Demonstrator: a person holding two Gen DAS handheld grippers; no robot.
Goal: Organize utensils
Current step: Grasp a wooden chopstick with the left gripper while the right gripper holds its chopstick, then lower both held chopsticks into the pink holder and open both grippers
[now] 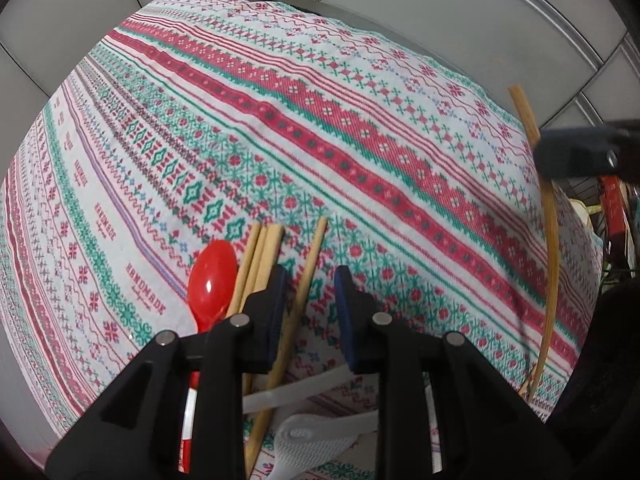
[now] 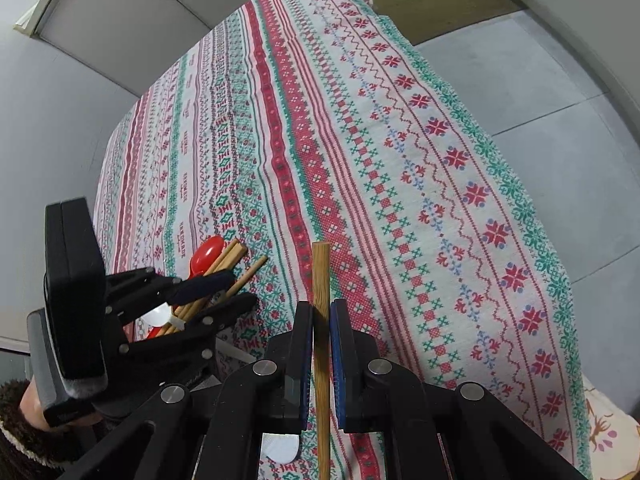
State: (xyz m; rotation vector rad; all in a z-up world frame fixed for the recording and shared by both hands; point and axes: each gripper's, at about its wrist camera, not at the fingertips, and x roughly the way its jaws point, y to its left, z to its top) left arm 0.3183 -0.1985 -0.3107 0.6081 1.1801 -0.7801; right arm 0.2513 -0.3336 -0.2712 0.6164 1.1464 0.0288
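Note:
My right gripper point(image 2: 321, 304) is shut on a long wooden chopstick point(image 2: 321, 268), which sticks out past its blue pads; in the left wrist view it shows as a curved stick point(image 1: 550, 232) held by the blurred right gripper point(image 1: 580, 152). On the patterned cloth point(image 1: 320, 120) lies a heap: a red spoon point(image 1: 212, 276), a bundle of chopsticks point(image 1: 260, 248), a single chopstick point(image 1: 314, 248) and white plastic spoons point(image 1: 316, 436). My left gripper point(image 1: 311, 272) points down over the heap, open. The single chopstick runs through its gap near the left pad, with cloth showing beside it.
The cloth-covered table drops off to a grey floor point(image 2: 540, 100) on the right and far sides. A dark rack with red items point(image 1: 612, 208) stands at the table's right end. A furry sleeve point(image 2: 16, 440) shows behind the left gripper point(image 2: 240, 288).

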